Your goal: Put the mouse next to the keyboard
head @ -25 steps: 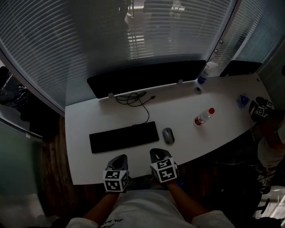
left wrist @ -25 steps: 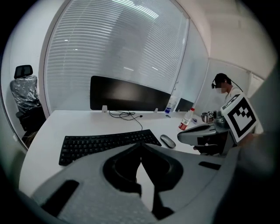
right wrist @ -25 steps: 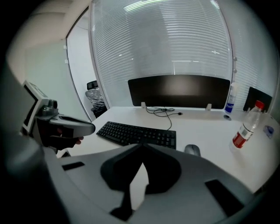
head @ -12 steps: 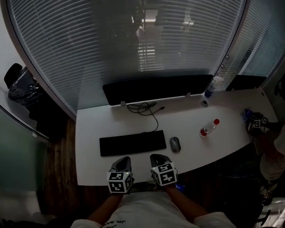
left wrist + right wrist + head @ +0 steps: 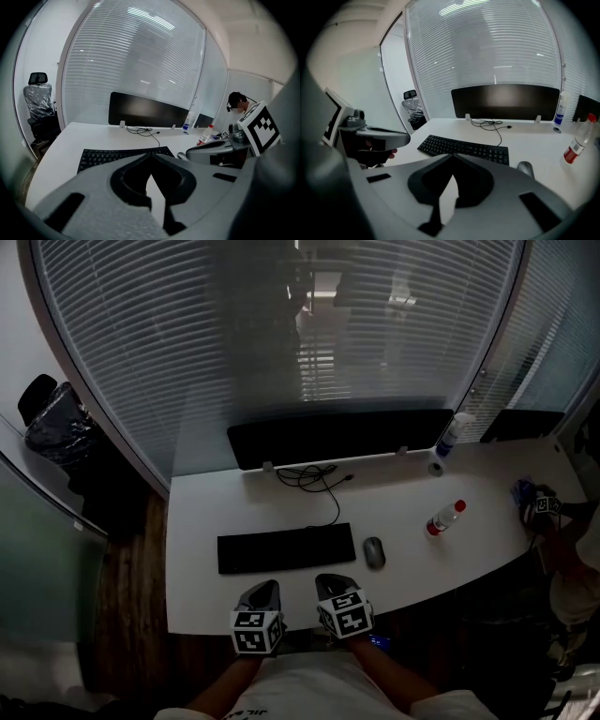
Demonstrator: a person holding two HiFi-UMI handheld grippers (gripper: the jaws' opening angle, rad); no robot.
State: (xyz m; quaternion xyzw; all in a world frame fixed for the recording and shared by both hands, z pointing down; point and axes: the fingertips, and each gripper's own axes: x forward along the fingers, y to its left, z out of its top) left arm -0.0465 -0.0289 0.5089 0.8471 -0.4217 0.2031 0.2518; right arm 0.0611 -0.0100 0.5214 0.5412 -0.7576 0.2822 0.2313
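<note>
In the right gripper view, the lower part of the mouse (image 5: 525,168) is hidden behind the grey body of the right gripper (image 5: 451,157). In the left gripper view only a sliver of the mouse shows. There the near edge of the keyboard (image 5: 123,155) is covered by the left gripper (image 5: 150,157). In the head view, part of the near edge of the desk (image 5: 197,521) disappears beneath both grippers. A second person (image 5: 570,577) at the right is cut off by the frame. The small blue object (image 5: 520,491) near that person is too small to identify, perhaps a wrapper or cloth. The round item (image 5: 435,468) beside the spray bottle (image 5: 452,435) is equally unclear.
</note>
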